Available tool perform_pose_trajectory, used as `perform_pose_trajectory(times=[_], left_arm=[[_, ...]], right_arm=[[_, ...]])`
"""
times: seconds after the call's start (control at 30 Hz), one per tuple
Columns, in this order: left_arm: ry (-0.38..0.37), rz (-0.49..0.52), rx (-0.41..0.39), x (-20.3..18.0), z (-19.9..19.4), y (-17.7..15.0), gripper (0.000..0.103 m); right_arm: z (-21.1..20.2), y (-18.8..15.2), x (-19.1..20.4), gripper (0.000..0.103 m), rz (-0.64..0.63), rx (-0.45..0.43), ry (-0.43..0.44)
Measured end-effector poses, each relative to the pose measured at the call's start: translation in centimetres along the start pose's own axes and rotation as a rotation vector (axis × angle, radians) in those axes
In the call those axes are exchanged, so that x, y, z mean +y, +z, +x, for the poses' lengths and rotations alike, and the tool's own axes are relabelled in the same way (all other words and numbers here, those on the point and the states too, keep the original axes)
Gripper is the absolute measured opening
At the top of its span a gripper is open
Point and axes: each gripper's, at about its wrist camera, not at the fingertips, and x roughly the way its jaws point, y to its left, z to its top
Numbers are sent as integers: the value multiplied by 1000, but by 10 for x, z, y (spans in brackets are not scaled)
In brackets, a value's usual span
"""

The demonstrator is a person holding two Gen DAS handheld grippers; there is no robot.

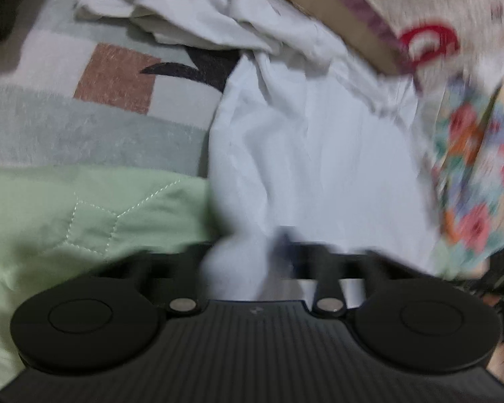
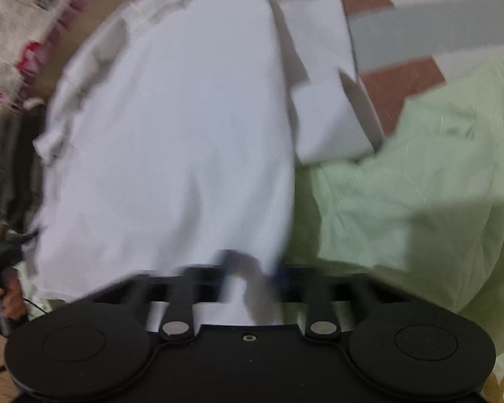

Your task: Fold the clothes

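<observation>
A white garment (image 1: 312, 154) lies stretched across the bed, its far end crumpled near the top of the left wrist view. My left gripper (image 1: 252, 255) is shut on the near hem, with cloth bunched between its fingers. In the right wrist view the same white garment (image 2: 171, 134) spreads away from me, one sleeve (image 2: 326, 107) folded out to the right. My right gripper (image 2: 248, 268) is shut on the garment's near edge too. The fingertips of both are hidden by cloth and blurred by motion.
A pale green quilt (image 1: 77, 215) (image 2: 413, 181) lies under and beside the garment. Beyond it is a blanket with brown and grey blocks (image 1: 117, 77) (image 2: 406, 74). A floral fabric (image 1: 477, 154) lies at the right, and a hand (image 2: 10, 295) shows at the lower left.
</observation>
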Motion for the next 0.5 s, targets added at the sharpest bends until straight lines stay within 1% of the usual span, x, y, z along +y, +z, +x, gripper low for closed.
perform_pose_trajectory(times=[0.07, 0.13, 0.17, 0.3, 0.37, 0.4, 0.43, 0.5], left_arm=[[-12, 7, -25, -4, -12, 3, 4], [-16, 33, -82, -13, -38, 8, 3], [-42, 35, -99, -16, -53, 10, 3], [-111, 67, -92, -32, -108, 8, 2], [-87, 116, -70, -38, -118, -2, 2], [-72, 121, -42, -36, -116, -8, 3], [-64, 118, -3, -33, -109, -14, 3], [-6, 93, 82, -22, -81, -25, 3]], right_arm=[[-11, -2, 15, 6, -99, -36, 10], [-25, -5, 33, 6, -194, -58, 6], [-35, -7, 35, 6, -215, -62, -8], [-76, -19, 40, 6, -279, -78, -82], [-96, -25, 42, 6, -311, -86, -119], [-107, -27, 43, 6, -326, -90, -137], [-106, -30, 34, 6, -325, -68, -154], [-83, -35, 20, 6, -307, 6, -187]])
